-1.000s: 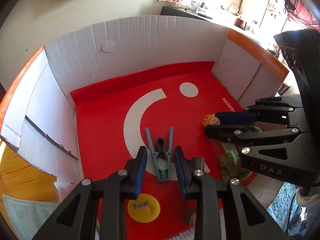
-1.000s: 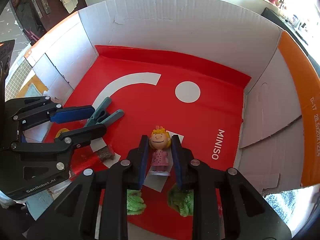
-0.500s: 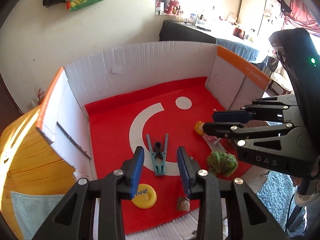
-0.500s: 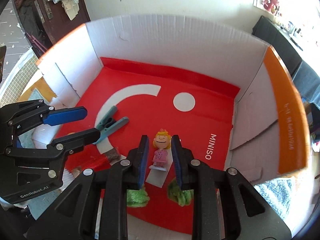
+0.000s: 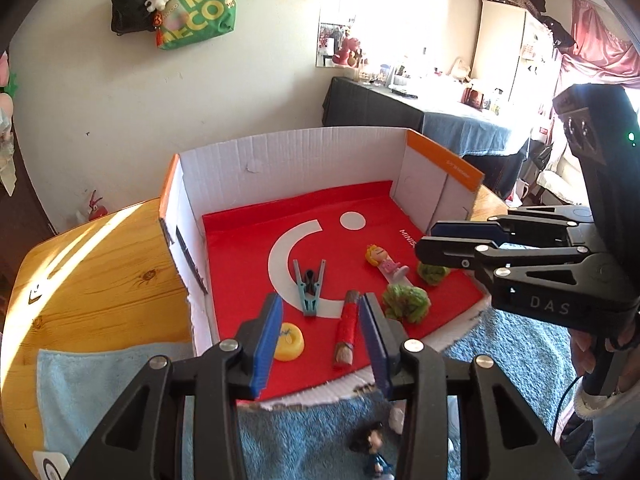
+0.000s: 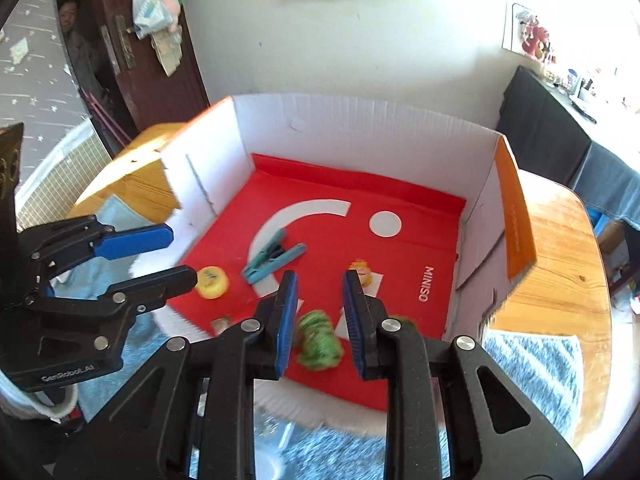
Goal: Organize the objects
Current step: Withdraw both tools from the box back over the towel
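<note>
A cardboard box [image 5: 288, 168] with a red floor holds a teal clothespin [image 5: 309, 289], a yellow cap [image 5: 289, 341], a red cylinder [image 5: 346, 326], a blonde doll in pink [image 5: 385, 261] lying down and two green fuzzy lumps [image 5: 405, 302]. My left gripper [image 5: 320, 344] is open and empty, raised above the box's near edge. My right gripper [image 6: 320, 320] is open and empty, raised above a green lump [image 6: 320, 340]; the doll [image 6: 362, 272] lies beyond it. A small dark-haired figure [image 5: 372, 454] lies on the blue towel outside the box.
The box stands on a wooden table [image 5: 96, 280] with blue towels [image 5: 100, 392] at the near side. The box's front wall is torn low [image 5: 320, 396]. A wall, a hanging green bag [image 5: 196, 4] and a dark side table [image 5: 400, 112] are behind.
Both grippers have pulled up and back out of the box. The right gripper has let go of the doll, which now lies on the red floor. Both stay open.
</note>
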Available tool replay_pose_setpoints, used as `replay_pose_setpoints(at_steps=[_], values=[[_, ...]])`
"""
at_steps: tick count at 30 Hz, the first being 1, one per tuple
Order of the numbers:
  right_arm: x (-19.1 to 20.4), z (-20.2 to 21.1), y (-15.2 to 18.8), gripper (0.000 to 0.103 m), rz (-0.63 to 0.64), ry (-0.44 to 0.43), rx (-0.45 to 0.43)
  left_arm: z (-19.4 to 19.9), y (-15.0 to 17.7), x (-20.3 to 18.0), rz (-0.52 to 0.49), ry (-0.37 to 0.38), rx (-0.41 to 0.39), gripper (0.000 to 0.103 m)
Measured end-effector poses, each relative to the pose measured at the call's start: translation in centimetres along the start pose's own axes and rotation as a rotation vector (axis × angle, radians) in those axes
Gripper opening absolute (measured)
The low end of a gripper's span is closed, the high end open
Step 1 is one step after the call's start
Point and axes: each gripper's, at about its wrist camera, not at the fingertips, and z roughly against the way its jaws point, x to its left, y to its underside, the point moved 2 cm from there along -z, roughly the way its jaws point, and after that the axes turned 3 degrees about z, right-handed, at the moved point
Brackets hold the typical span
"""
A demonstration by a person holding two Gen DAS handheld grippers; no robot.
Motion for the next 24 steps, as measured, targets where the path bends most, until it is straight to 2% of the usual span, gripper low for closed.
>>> replay_pose_setpoints(at_steps=[2,9,11,13,17,21,24], values=[[0.6,0.9,0.6,0.022,-0.009,-0.010,-0.032,0.6,0.5,-0.3,-0.002,-0.005,-0.015,0.049],[1.4,3.7,2.4,0.026,-0.036,-0.025,-0.097,2.7,2.5,-1.0,0.015,0.011,-0.044,0.053],[1.7,4.3,3.0,0.033,-0.031,-0.017,-0.103,3.2,3.1,-1.3,0.018,0.016,-0.057,0.056],[2.1,4.9,3.7,0.064,-0.025,-0.003,-0.123,3.7,3.6,-1.6,0.013,0.001,-0.069,0.057],[2.6,5.9,4.9,0.067,-0.017,0.035,-0.162,4.3,4.6,-1.9,0.016,-0.004,-0.076,0.058],[2.8,6.5,6.1,0.067,-0.028,0.036,-0.174,4.8,5.7,-2.1,0.027,-0.018,-0.094,0.070],[3.1,6.8,7.1,0.077,-0.022,0.062,-0.188,5.1,6.5,-2.1,0.039,-0.020,-0.099,0.072]])
